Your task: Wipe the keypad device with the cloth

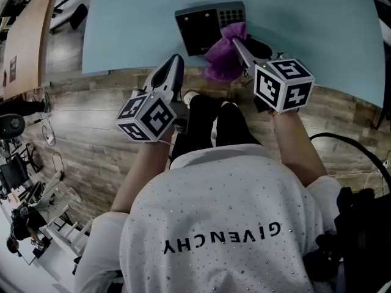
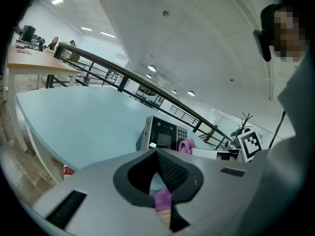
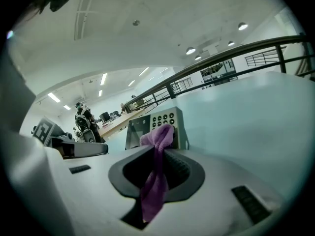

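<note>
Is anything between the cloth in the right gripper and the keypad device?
Nothing visible. The cloth, pinched in the jaws of the right gripper, hangs right at the near edge of the keypad device. The left gripper sits off to the side, clear of that path.

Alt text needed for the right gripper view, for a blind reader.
The right gripper has its jaws shut on a bunched purple cloth, held just in front of a grey keypad device with a dark screen, on a pale blue table.

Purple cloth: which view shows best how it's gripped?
Right gripper view: the cloth runs clamped between the right tool's jaws, its bunched end in front of the keypad device. Head view shows it from above, draped at the table edge. Left gripper view catches only small purple patches.
</note>
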A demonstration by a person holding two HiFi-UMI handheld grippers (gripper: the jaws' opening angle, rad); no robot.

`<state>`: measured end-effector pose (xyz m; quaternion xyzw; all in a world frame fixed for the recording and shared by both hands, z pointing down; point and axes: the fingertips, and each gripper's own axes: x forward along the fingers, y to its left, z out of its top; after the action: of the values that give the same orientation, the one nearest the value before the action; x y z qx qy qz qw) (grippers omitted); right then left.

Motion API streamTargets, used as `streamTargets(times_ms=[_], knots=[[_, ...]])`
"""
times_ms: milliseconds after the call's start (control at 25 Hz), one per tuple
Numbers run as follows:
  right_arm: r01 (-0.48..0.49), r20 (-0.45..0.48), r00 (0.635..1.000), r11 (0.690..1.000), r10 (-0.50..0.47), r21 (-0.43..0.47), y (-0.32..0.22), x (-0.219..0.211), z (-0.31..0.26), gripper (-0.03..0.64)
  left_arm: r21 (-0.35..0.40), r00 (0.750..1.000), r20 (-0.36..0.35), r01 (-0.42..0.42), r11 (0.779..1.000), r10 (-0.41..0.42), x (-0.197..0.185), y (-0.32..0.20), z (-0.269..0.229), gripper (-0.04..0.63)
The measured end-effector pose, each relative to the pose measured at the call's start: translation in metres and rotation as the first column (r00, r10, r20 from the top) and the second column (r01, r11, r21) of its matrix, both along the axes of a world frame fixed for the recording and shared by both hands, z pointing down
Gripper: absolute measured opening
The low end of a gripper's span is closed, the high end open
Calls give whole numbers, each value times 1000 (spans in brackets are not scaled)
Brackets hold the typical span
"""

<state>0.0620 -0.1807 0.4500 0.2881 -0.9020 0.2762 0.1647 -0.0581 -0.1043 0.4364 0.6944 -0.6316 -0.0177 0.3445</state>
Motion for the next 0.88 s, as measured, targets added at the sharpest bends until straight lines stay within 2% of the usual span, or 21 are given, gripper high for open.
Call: streamTargets(times_ms=[440, 680, 880], knots=[[-63, -45, 997, 998, 64, 19, -9, 27, 3, 55, 4, 1000, 14, -13, 1000, 13, -9, -2, -4, 0], [-122, -17, 992, 992, 122, -11, -16, 36, 2, 54, 2, 999, 1, 34, 999, -34, -14, -7, -3, 1], [-58, 54, 997, 998, 58, -5, -3, -10, -15, 54, -22, 1000, 9, 27, 999, -26, -16, -15, -4, 0]])
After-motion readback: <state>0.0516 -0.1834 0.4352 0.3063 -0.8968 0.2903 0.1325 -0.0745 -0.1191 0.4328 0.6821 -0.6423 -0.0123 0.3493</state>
